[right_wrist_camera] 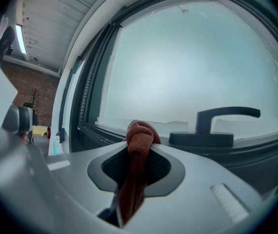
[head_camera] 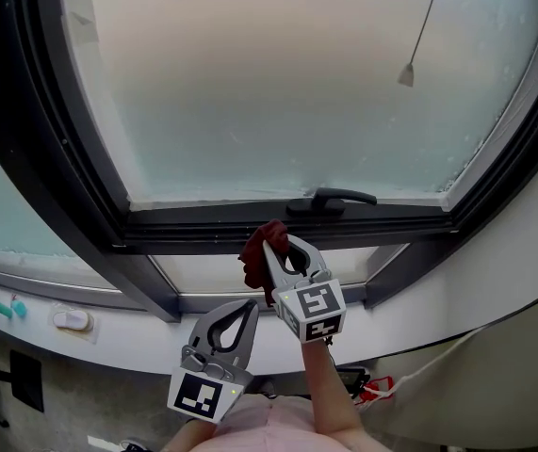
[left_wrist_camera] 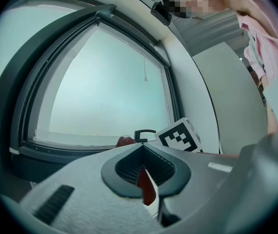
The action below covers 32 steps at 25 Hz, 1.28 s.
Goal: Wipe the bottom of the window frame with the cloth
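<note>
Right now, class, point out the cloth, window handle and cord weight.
cloth (right_wrist_camera: 139,134): right gripper view, bunched top.
window handle (right_wrist_camera: 229,112): right gripper view, lever.
cord weight (head_camera: 406,75): head view, its body.

The window frame (head_camera: 203,232) is cut off by the head view's edges on both sides, and the cord's (head_camera: 424,26) upper end by its top edge. The cloth's (right_wrist_camera: 139,133) lower part is hidden between the right gripper's (right_wrist_camera: 138,150) jaws. The small objects (head_camera: 24,311) on the sill (head_camera: 127,339) cannot be identified.
</note>
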### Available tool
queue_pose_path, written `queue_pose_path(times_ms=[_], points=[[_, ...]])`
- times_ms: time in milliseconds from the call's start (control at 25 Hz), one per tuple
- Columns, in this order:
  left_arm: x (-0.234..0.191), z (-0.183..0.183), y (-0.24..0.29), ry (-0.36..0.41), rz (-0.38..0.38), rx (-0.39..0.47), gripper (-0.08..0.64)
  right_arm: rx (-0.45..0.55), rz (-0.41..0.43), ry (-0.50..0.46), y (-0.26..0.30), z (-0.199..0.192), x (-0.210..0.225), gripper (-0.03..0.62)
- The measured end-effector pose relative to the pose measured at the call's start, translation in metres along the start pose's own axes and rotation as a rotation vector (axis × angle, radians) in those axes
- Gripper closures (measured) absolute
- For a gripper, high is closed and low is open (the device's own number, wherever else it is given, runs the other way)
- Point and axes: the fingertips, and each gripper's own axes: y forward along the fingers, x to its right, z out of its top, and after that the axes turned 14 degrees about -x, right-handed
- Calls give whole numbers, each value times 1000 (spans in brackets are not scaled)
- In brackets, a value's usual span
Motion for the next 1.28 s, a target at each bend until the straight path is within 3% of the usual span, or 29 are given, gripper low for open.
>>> queue_pose_path(times_ms=[400, 800, 1120, 1280], points=[[29, 4, 24, 11, -60, 8, 561, 2, -81, 42, -28, -13, 48, 520], [44, 5, 37, 19, -72, 5, 561, 6, -127, 79, -47, -25, 84, 520], [43, 4, 32, 14, -40, -5, 561, 13, -143, 86, -51, -25, 89, 520], [33, 1, 19, 12, -1, -11, 561, -8, -192, 76, -51, -24, 90, 522]])
